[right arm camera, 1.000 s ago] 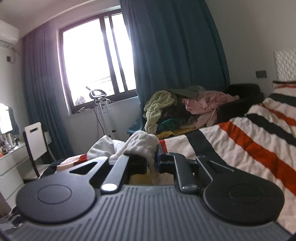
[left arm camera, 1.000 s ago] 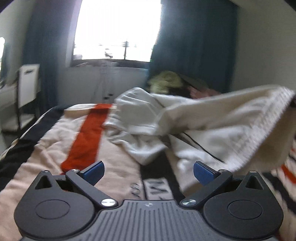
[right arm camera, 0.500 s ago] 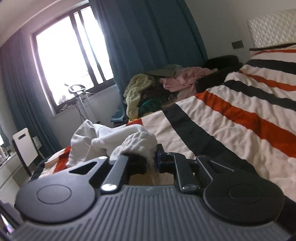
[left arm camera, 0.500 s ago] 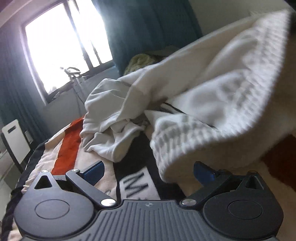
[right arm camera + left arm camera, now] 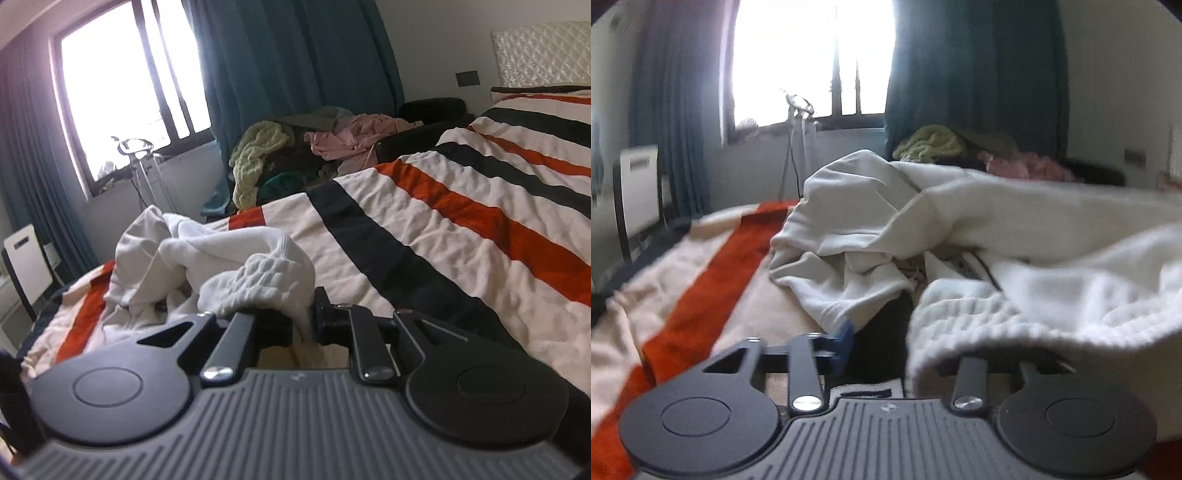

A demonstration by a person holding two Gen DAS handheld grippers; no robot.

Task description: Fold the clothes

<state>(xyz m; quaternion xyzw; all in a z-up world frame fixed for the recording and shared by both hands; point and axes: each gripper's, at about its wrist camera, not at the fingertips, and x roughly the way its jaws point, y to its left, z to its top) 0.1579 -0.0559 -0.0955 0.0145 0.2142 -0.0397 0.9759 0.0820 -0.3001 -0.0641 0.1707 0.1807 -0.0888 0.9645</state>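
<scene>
White garment (image 5: 1015, 236) lies rumpled on your striped bedspread (image 5: 461, 236), and you already have both tools at its ribbed hem. Nearest to you in the right wrist view, your right gripper (image 5: 304, 325) is pressed together on a bunch of that ribbed hem (image 5: 258, 280), which puffs up over the left finger at about 11 o'clock from the jaws. In the left wrist view, your left gripper (image 5: 905, 350) has just been closing; its blue left pad (image 5: 844, 341) stands bare, with dark bedspread showing between it and the cloth, while the ribbed edge drapes over the right finger and hides it, so I cannot tell whether the pads press on cloth. Beyond the jaws, at 12 o'clock, the rest of the garment is heaped in loose folds across the orange and black stripes. Farther off, at 1 o'clock in both views, a pile of clothes (image 5: 303, 147) in yellow-green and pink sits past the bed's edge against the teal curtain (image 5: 295, 74). At 10 o'clock, the bright window (image 5: 129, 85) stands farthest, with a white chair (image 5: 637, 184) at 9 o'clock.
</scene>
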